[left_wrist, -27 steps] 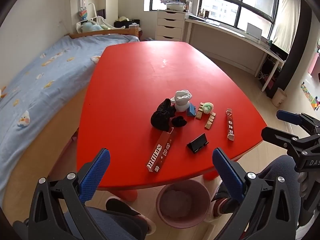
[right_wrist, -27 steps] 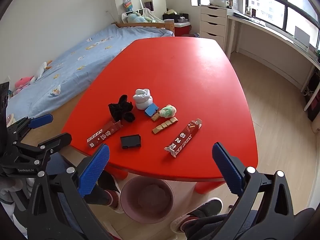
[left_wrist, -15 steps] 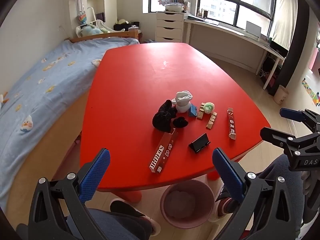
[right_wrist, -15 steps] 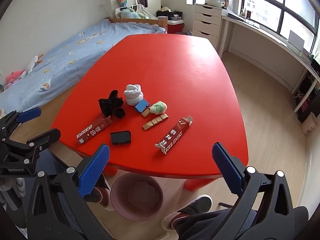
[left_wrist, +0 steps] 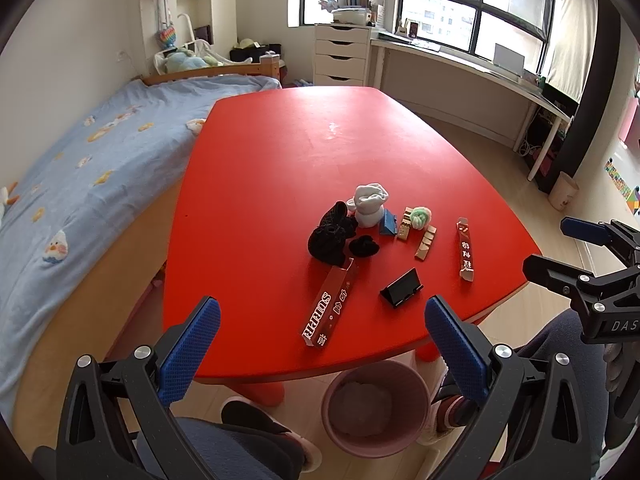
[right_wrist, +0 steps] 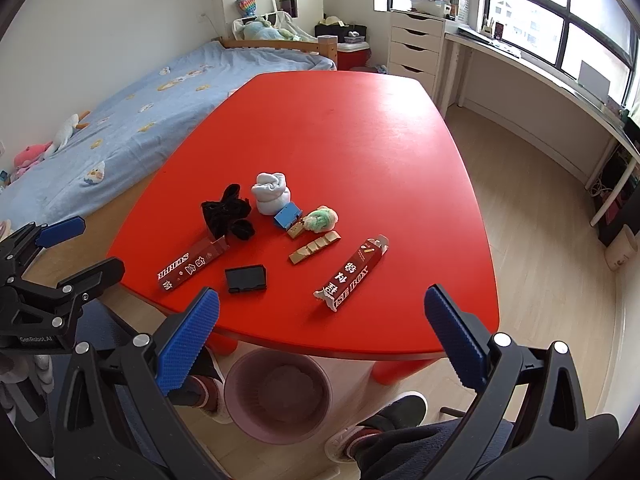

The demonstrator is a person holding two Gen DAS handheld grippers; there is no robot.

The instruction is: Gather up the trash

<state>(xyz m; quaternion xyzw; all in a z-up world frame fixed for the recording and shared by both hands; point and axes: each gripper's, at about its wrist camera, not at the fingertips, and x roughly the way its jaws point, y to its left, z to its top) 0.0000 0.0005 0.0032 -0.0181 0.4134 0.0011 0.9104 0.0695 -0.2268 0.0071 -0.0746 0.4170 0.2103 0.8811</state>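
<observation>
left claw (left_wrist: 322, 332), right claw (right_wrist: 322, 320): wide open, empty | above red table's (left_wrist: 280, 168) near edge | pink bin (right_wrist: 276, 396) below

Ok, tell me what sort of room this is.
Most likely a child's bedroom: a bed with a duck-print blue cover, plush toys on it, and a low red table beside a white drawer unit.

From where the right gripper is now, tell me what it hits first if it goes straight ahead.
Probably the red box lying near the front edge of the red table. It sits roughly on the line between the right gripper's open fingers, though depth is hard to judge.
</observation>
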